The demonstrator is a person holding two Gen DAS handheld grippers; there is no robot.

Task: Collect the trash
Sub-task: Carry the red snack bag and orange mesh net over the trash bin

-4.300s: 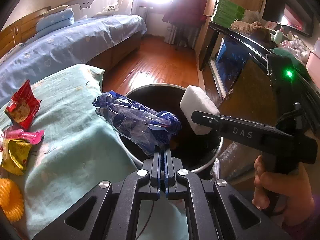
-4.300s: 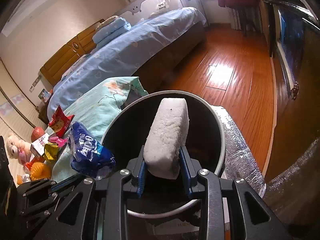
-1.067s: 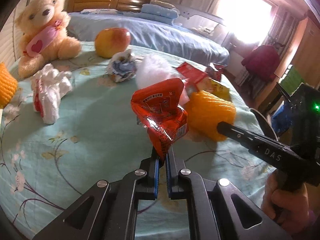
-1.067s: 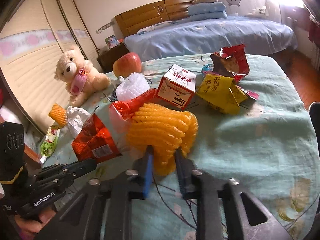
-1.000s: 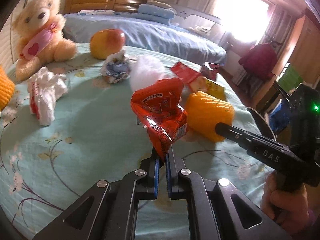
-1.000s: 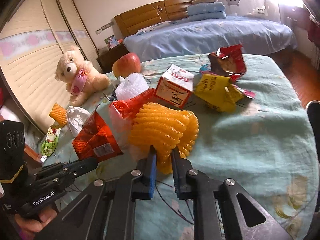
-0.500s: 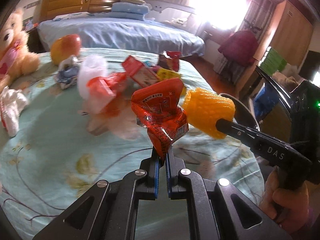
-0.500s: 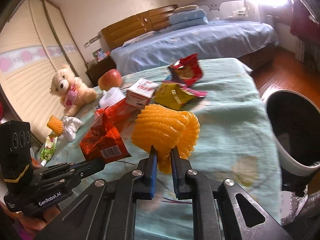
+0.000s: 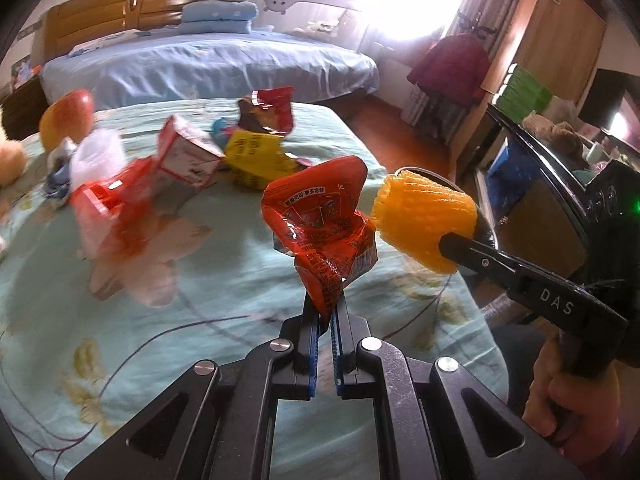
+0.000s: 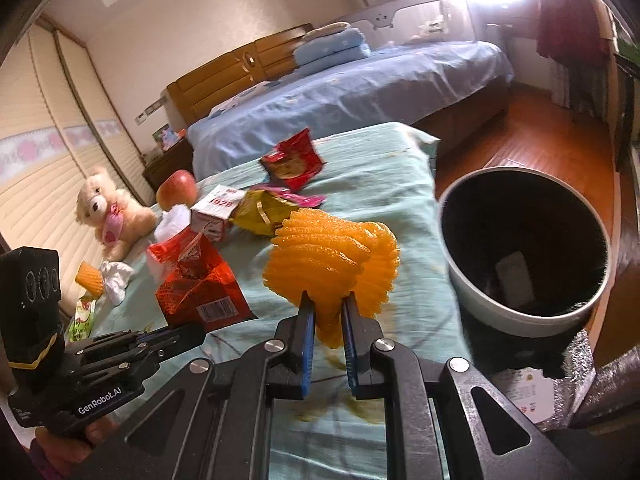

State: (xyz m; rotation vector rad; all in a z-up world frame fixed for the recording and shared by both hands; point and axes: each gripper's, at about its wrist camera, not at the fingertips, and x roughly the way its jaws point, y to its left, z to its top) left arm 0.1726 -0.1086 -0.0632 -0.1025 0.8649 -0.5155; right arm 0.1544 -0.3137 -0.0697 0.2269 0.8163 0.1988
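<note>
"DAS" is printed in white on the side of the right gripper point(image 9: 450, 242) as caught by the left cam, and "GenRobot.AI" is readable on the left gripper point(image 10: 192, 330) in the right cam; "1928"-ish red digits are seen on the small carton point(image 10: 216, 206), and the orange-red snack wrapper point(image 9: 322, 236) is covered w/ Chinese print too small to be read, plus a barcode on its back. That wrapper is pinched at its bottom corner by the left jaws, shut tight on it, held up off the table. The orange foam fruit net point(image 10: 334, 258) is clamped by the right jaws at its lower edge, also in the air. Compared w/ approx 0.5 s ago, both grippers have been swung further toward the table edge: the black-lined trash bin point(image 10: 472, 292) is now seen much bigger and closer in the right cam, w/ a white block visible at its bottom, and the leftover trash is blurred and pushed back in the left cam. The table is covered w/ a teal floral cloth point(image 9: 208, 280); a red chip bag point(image 10: 292, 160), yellow wrapper point(image 10: 258, 210), apple point(image 10: 176, 192) and teddy bear point(image 10: 108, 210) are left on it. Bedroom setting: bed w/ blue sheets point(image 10: 344, 92), wood floor point(image 10: 540, 128), bright window.
</note>
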